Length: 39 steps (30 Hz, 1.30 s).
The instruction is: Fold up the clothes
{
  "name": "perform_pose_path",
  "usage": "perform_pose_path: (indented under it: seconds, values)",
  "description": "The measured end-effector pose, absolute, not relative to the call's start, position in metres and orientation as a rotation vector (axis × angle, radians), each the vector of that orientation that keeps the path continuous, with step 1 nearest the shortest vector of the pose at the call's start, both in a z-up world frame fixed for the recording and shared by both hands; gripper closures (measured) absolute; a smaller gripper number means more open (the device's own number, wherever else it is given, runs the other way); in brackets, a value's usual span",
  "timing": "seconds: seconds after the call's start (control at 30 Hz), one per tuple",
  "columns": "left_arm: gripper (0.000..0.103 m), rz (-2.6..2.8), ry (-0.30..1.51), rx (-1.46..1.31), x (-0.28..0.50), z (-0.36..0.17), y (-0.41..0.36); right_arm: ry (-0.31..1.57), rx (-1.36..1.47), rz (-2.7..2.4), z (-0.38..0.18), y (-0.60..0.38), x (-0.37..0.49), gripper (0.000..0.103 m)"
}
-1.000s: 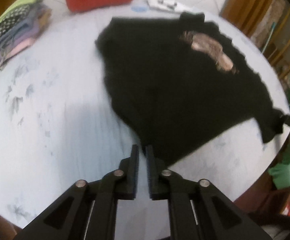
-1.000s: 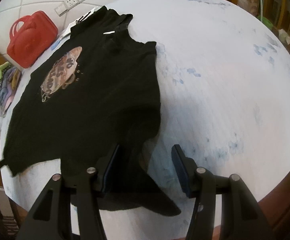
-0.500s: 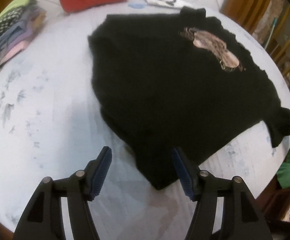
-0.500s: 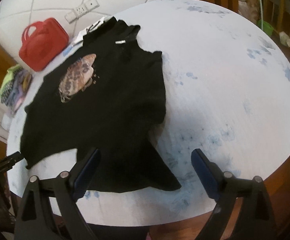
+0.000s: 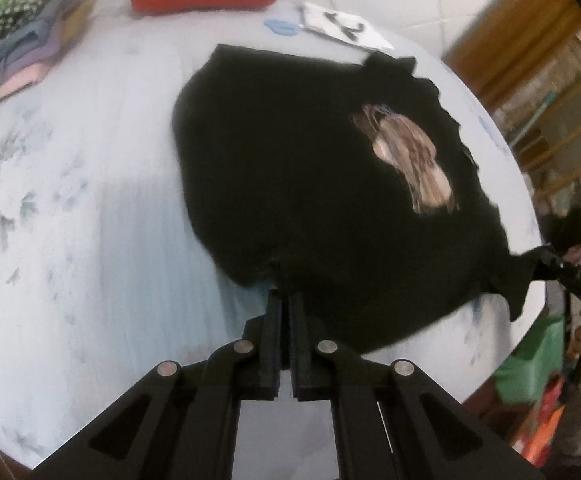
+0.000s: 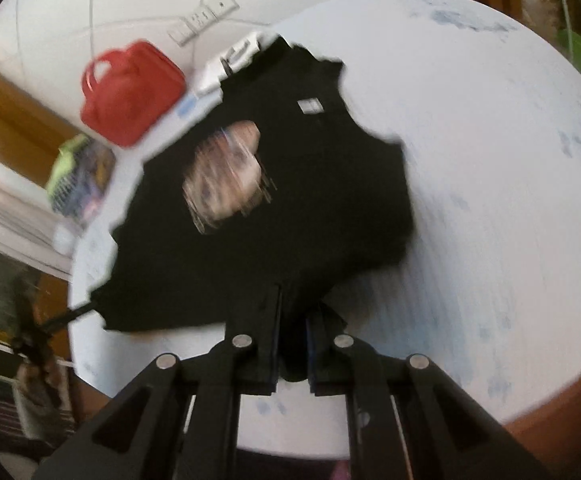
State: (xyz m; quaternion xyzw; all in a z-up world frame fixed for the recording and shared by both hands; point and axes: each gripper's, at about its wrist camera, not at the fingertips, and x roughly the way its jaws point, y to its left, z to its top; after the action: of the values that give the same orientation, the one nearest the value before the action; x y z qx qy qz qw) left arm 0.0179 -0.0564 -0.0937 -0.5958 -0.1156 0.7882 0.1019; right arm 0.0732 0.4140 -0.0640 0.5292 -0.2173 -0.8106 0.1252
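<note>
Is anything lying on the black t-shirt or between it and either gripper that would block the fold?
Nothing visible. Both the left gripper and right gripper are shut on the black t-shirt hem. The red bag and clothes pile sit apart at the table's far edge.

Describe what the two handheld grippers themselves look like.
Both the left gripper and the right gripper are matte black plastic linkages: two flat parallel fingers on hinged arms with triangular cut-outs, pinned by round silver rivets. The right gripper's finger pads show blue inner faces. In the left view, part of the right gripper appears as a black bar with small pale lettering. No cables or sleeves show.
</note>
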Motion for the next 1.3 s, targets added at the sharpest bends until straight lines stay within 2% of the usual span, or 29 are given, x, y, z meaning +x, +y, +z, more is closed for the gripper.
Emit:
perform_pose_path:
  seconds: [0.1, 0.13, 0.17, 0.2, 0.23, 0.27, 0.3, 0.37, 0.5, 0.63, 0.77, 1.0, 1.03, 1.07, 1.1, 1.13, 1.3]
  values:
    - [0.097, 2.299, -0.474, -1.838, -0.013, -0.108, -0.069, -0.673, 1.534, -2.355, -0.060, 0.414, 0.026, 0.092]
    - [0.088, 2.298, -0.503, -1.860, -0.021, -0.112, -0.073, -0.671, 1.544, -2.363, -0.062, 0.412, 0.009, 0.091]
    - [0.074, 2.310, -0.509, -1.876, -0.026, -0.113, -0.076, -0.681, 1.543, -2.369, -0.064, 0.413, -0.005, 0.083]
    - [0.068, 2.323, -0.514, -1.891, -0.031, -0.115, -0.079, -0.694, 1.540, -2.373, -0.067, 0.413, -0.018, 0.062]
    - [0.059, 2.342, -0.512, -1.897, -0.034, -0.114, -0.081, -0.708, 1.537, -2.378, -0.069, 0.414, -0.031, 0.048]
    - [0.051, 2.371, -0.503, -1.885, -0.033, -0.110, -0.084, -0.717, 1.514, -2.405, -0.068, 0.416, -0.039, 0.023]
    - [0.047, 2.400, -0.496, -1.868, -0.031, -0.105, -0.087, -0.724, 1.484, -2.438, -0.065, 0.418, -0.045, 0.012]
    - [0.043, 2.469, -0.453, -1.839, -0.027, -0.093, -0.092, -0.732, 1.400, -2.498, -0.052, 0.427, -0.048, 0.011]
    - [0.043, 2.601, -0.227, -1.773, -0.021, -0.078, -0.088, -0.623, 1.405, -2.535, -0.045, 0.436, -0.040, 0.011]
    - [0.043, 2.607, -0.021, -1.734, -0.010, -0.084, -0.072, -0.537, 1.513, -2.505, -0.067, 0.441, -0.019, 0.011]
    - [0.043, 2.576, 0.043, -1.752, 0.007, -0.097, -0.067, -0.484, 1.585, -2.476, -0.092, 0.446, 0.001, 0.011]
    - [0.043, 2.561, 0.032, -1.793, 0.004, -0.118, -0.051, -0.423, 1.631, -2.474, -0.115, 0.446, 0.001, 0.011]
    - [0.043, 2.563, 0.042, -1.785, 0.003, -0.118, -0.047, -0.399, 1.627, -2.475, -0.116, 0.442, -0.001, 0.015]
    - [0.043, 2.565, 0.052, -1.776, 0.002, -0.118, -0.044, -0.371, 1.622, -2.474, -0.117, 0.438, -0.003, 0.039]
    - [0.043, 2.564, 0.058, -1.774, 0.000, -0.119, -0.041, -0.343, 1.622, -2.461, -0.118, 0.433, -0.005, 0.077]
    - [0.043, 2.559, 0.061, -1.780, -0.001, -0.121, -0.040, -0.320, 1.631, -2.437, -0.120, 0.427, -0.008, 0.084]
    - [0.043, 2.496, 0.111, -1.918, -0.006, -0.148, -0.043, -0.273, 1.743, -2.371, -0.140, 0.424, -0.012, 0.087]
